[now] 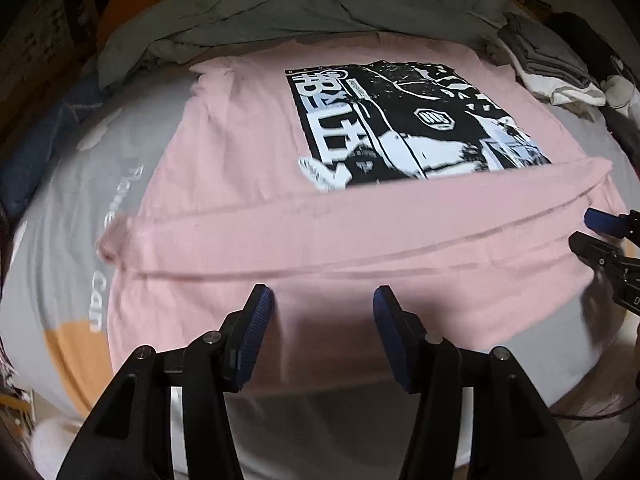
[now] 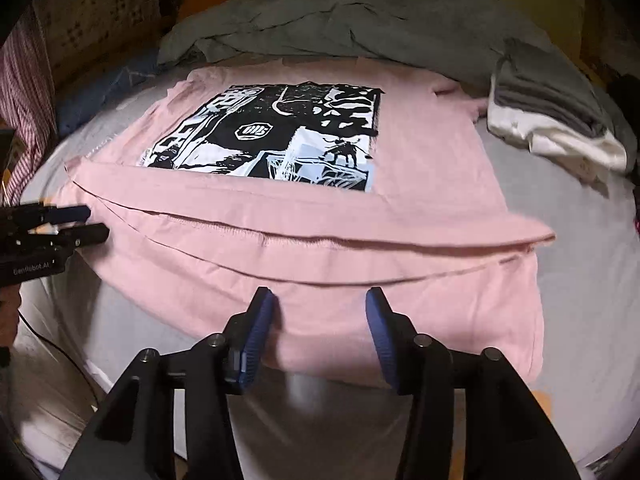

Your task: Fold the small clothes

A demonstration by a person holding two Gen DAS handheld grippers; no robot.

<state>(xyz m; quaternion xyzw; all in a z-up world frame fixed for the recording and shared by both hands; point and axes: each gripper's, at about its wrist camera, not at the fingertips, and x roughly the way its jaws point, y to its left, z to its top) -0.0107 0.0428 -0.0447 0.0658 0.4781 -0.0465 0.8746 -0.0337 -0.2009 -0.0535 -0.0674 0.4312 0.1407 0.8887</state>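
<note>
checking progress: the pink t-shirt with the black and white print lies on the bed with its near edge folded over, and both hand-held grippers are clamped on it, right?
Not clamped. Both wrist views show the left hand-held gripper and right hand-held gripper open above the pink printed t-shirt; the rest holds.

Matt pink cloth shirt (image 1: pixel 248 184) with a black-and-white print; ribbed blue claw pads (image 1: pixel 256 332).

Folded band (image 1: pixel 360 216) hiding the print's (image 1: pixel 400 120) lower edge.

A pink cotton T-shirt (image 1: pixel 248 168) with a black-and-white square graphic print lies flat on the grey bed, its near part folded over into a long band across the shirt's width.
</note>
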